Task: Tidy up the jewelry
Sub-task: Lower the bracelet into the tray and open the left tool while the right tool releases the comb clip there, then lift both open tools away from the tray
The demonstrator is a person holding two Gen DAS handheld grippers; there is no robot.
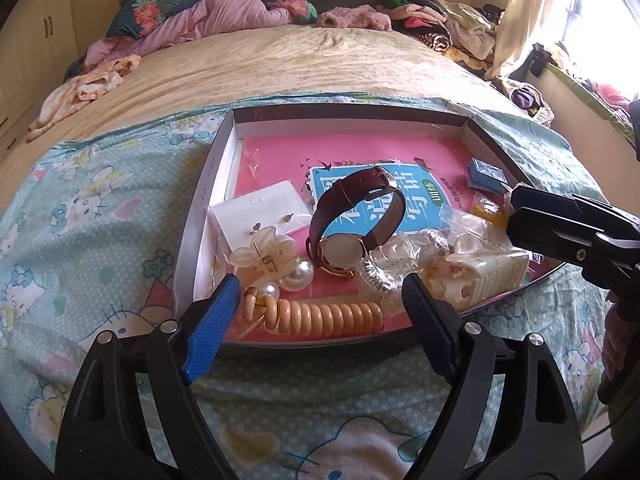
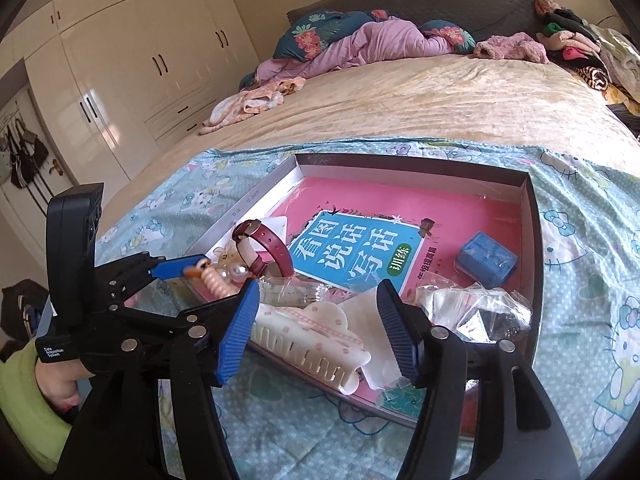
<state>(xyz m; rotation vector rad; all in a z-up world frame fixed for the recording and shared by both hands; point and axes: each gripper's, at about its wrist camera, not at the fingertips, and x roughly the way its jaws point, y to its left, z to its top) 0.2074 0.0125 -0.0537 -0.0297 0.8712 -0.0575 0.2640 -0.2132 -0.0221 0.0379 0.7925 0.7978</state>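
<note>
Here, nearest to me, my left gripper [image 1: 320, 300] hangs with its blue-padded fingers spread wide and nothing between them, just over the near rim of the shallow box [image 1: 188, 240] that sits on the cartoon-cat sheet [image 1: 80, 208]. Right below those fingers lies a peach coiled hair tie [image 1: 324, 316], with two pearl bobbles [image 1: 298, 274] just beyond it and a cream flower claw clip [image 1: 262, 250] touching them on the left.

My right gripper [image 2: 316, 320] is also spread apart and holds nothing. Between its fingers, in its own camera, lies a cream dotted hair claw [image 2: 312, 344] at the near corner of the box, teeth toward me. Crumpled clear plastic bags [image 2: 476, 308] sit just beside it on the right.

A little farther in, the watch [image 1: 352, 220] with the dark red strap stands on edge, its face tipped toward the left gripper and the strap looping up over the pink book [image 1: 360, 152] that lines the box floor. To its right are more clear bags holding silvery and cream pieces, which I cannot make out. A white earring card [image 1: 260, 208] lies to the left of the watch. A small blue box [image 2: 486, 260] rests deeper in, toward the right wall.

Beyond the box stretches the tan bedspread [image 1: 280, 64], then rumpled purple bedding [image 1: 224, 16] and piled clothes at the headboard.
</note>
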